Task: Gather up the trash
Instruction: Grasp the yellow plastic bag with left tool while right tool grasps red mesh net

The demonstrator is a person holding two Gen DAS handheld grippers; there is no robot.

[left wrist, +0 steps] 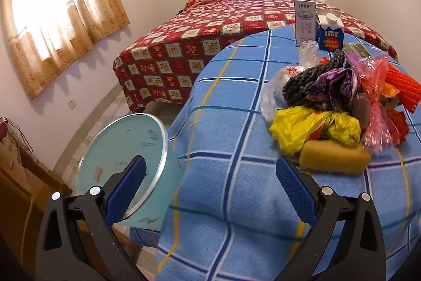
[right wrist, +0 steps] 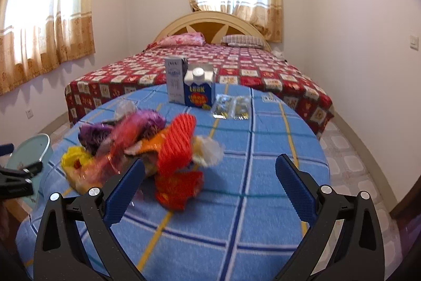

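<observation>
A pile of trash (left wrist: 339,102) lies on the blue checked table (left wrist: 231,149): yellow, pink, purple and clear wrappers, dark and orange foam nets, a yellow sponge (left wrist: 334,157). The pile also shows, blurred, in the right wrist view (right wrist: 147,149). A light blue bin (left wrist: 123,170) stands tilted at the table's left edge and also shows in the right wrist view (right wrist: 29,157). My left gripper (left wrist: 210,186) is open and empty, its left finger in front of the bin's rim. My right gripper (right wrist: 210,186) is open and empty, just in front of the pile.
Two cartons, a tall grey one (right wrist: 175,79) and a blue one (right wrist: 199,88), stand at the table's far side beside foil sachets (right wrist: 232,107). A bed with a red patterned cover (right wrist: 210,70) lies beyond. A wooden cabinet (left wrist: 23,181) is at the left.
</observation>
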